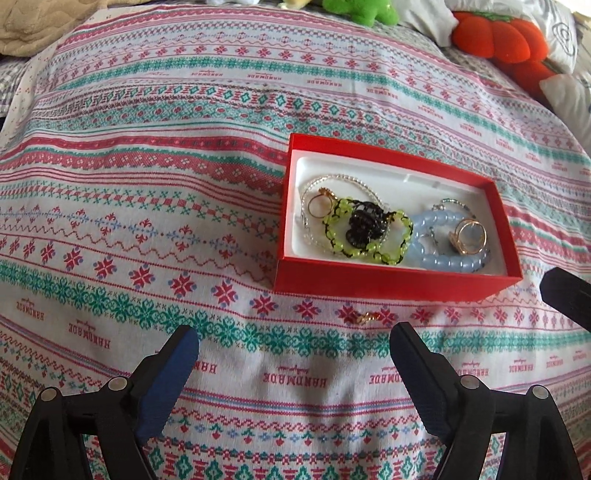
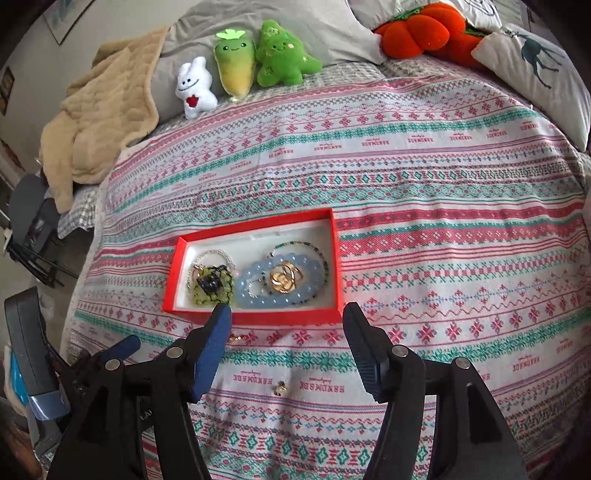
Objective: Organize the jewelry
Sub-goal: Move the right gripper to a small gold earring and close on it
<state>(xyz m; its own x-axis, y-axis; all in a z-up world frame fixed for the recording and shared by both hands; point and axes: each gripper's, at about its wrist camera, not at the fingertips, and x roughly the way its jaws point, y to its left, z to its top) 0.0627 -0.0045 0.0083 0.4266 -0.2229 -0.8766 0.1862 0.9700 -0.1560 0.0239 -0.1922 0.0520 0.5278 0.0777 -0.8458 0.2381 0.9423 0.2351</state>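
Observation:
A red box (image 1: pixel 388 286) with a white lining lies on the patterned bedspread; it also shows in the right wrist view (image 2: pixel 255 316). Inside lie a green bead bracelet (image 1: pixel 369 230), a blue bead bracelet (image 1: pixel 439 254), gold rings (image 2: pixel 286 279) and a clear bead chain (image 1: pixel 332 181). A small gold piece (image 1: pixel 365 316) lies on the cloth in front of the box, also in the right wrist view (image 2: pixel 236 337). Another small gold piece (image 2: pixel 280 387) lies nearer. My left gripper (image 1: pixel 293 345) is open and empty. My right gripper (image 2: pixel 286 321) is open and empty above the box's near edge.
Plush toys (image 2: pixel 236 66) stand at the head of the bed. An orange plush (image 2: pixel 421 27) and pillows (image 2: pixel 532 59) lie at the back right. A beige blanket (image 2: pixel 96 122) lies at the back left. The bed's left edge drops off (image 2: pixel 74 266).

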